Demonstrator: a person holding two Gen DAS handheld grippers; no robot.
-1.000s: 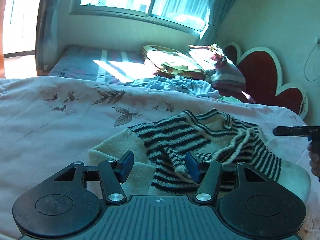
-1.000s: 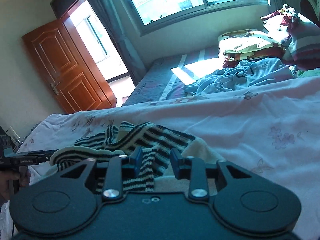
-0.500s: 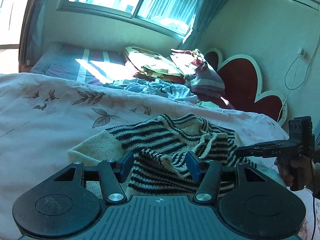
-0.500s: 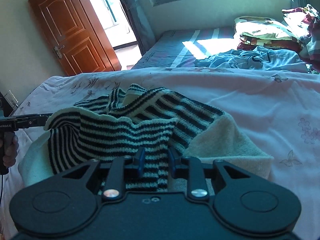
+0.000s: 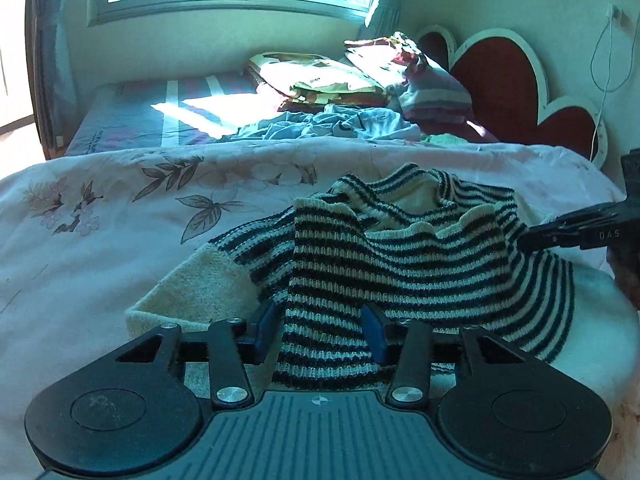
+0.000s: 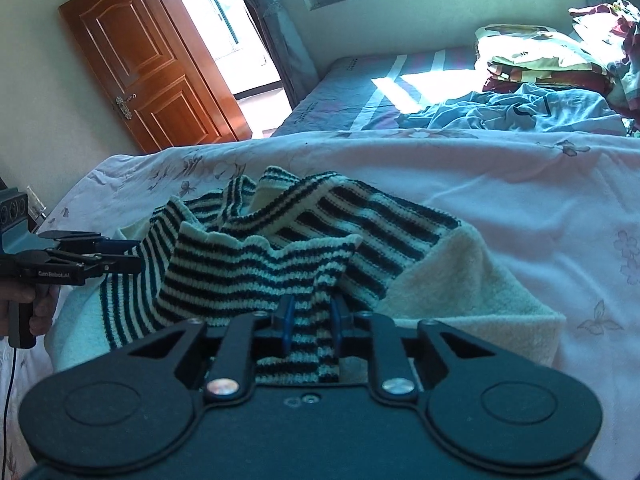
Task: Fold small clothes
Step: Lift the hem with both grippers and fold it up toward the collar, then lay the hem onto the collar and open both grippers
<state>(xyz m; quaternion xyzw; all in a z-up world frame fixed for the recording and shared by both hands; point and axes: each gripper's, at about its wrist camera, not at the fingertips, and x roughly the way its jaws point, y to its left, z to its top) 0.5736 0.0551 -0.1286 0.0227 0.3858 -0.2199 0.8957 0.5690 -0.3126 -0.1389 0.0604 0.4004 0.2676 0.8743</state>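
1 striped knit sweater [image 5: 400,256], dark and cream bands with a plain cream hem, lies bunched on the floral pink duvet [image 5: 100,248]. Left gripper [image 5: 320,326] jaws closing, a striped fold between the blue pads and pressed on both sides. Right gripper [image 6: 311,322] also closing, clenched on a narrow striped strip; its tips show from the side in the left view too. 2 hands both at the near edge of the sweater. Behind: blue crumpled cloth [image 6: 520,110], stacked bedding [image 5: 320,80], wooden door [image 6: 148,64].
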